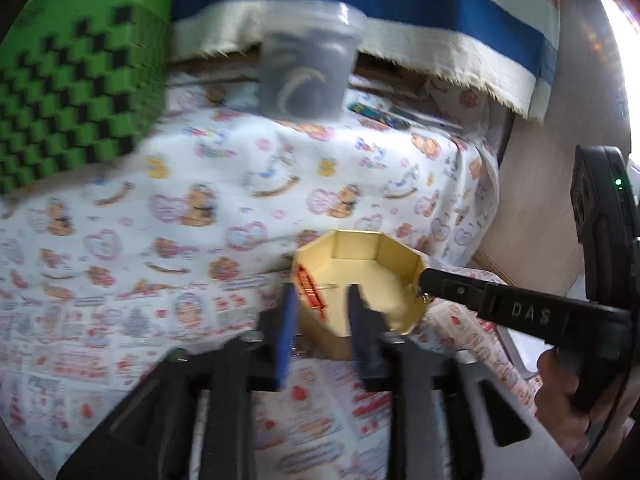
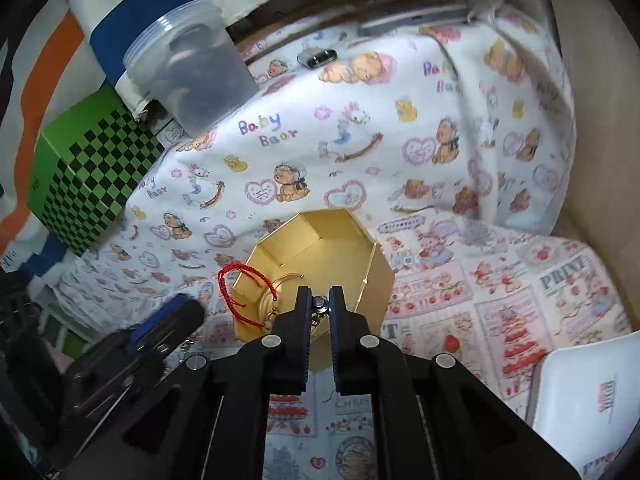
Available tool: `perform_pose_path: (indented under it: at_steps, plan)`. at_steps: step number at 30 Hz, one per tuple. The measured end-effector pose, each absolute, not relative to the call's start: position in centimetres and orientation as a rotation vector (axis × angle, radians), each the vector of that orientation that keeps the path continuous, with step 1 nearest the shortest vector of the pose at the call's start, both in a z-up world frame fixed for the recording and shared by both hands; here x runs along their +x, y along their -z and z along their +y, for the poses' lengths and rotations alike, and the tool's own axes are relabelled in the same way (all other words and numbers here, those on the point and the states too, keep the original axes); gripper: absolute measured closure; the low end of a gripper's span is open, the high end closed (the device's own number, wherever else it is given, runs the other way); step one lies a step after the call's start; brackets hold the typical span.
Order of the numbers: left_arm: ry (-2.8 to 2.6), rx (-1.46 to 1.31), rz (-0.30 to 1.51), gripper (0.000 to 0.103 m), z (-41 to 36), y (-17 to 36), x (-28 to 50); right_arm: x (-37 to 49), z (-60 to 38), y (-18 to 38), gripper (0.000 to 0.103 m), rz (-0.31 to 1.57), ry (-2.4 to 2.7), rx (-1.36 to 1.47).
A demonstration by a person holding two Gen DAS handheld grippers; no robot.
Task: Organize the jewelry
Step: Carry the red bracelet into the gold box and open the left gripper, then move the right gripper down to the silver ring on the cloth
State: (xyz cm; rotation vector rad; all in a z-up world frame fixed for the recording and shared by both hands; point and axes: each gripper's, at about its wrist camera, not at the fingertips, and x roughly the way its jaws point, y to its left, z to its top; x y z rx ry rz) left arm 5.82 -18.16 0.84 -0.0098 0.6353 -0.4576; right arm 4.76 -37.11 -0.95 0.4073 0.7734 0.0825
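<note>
Right hand-held gripper [image 2: 320, 306] pinches a small silver-beaded trinket [image 2: 321, 304] over the near rim of the gold octagonal cardboard box [image 2: 320, 240] on the printed cloth, seemingly for dropping inside, while the left hand-held gripper [image 1: 322, 300] hovers parted, empty, beside the red braided cord bracelet [image 2: 236, 292] draped over the box's wall.

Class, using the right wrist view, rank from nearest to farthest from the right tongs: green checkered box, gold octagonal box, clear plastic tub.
1. gold octagonal box, directly ahead of the right tongs.
2. green checkered box, far left.
3. clear plastic tub, upper left, at the back.
</note>
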Motion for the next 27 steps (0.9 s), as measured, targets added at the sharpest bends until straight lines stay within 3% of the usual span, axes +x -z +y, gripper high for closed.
perform_pose_path:
  at_steps: [1, 2, 6, 10, 12, 18, 27]
  plan:
    - [0.450, -0.012, 0.629, 0.072, -17.7, -1.0, 5.5, 4.6, -37.1, 0.8, 0.079, 0.763, -0.085, 0.408]
    - [0.436, -0.009, 0.621, 0.069, -17.1, -1.2, 5.1, 4.5, -37.1, 0.7, 0.077, 0.756, -0.086, 0.405]
    - [0.326, 0.056, 0.527, 0.048, -15.1, -2.7, 2.8, 4.1, -36.7, 0.1, 0.077, 0.726, -0.076, 0.371]
    - [0.351, -0.010, 0.465, 0.042, -12.7, -5.2, 0.8, 3.2, -35.8, -0.8, 0.077, 0.705, -0.110, 0.369]
    - [0.333, -0.012, 0.422, 0.034, -11.9, -6.4, -0.1, 2.7, -34.4, -1.4, 0.076, 0.686, -0.153, 0.335]
    - [0.281, 0.011, 0.372, 0.024, -10.4, -7.8, -1.2, 2.0, -33.0, -1.8, 0.076, 0.658, -0.137, 0.276]
    - [0.237, -0.020, 0.443, 0.022, -8.9, -5.5, -0.2, 1.5, -32.2, -2.0, 0.076, 0.630, -0.131, 0.231]
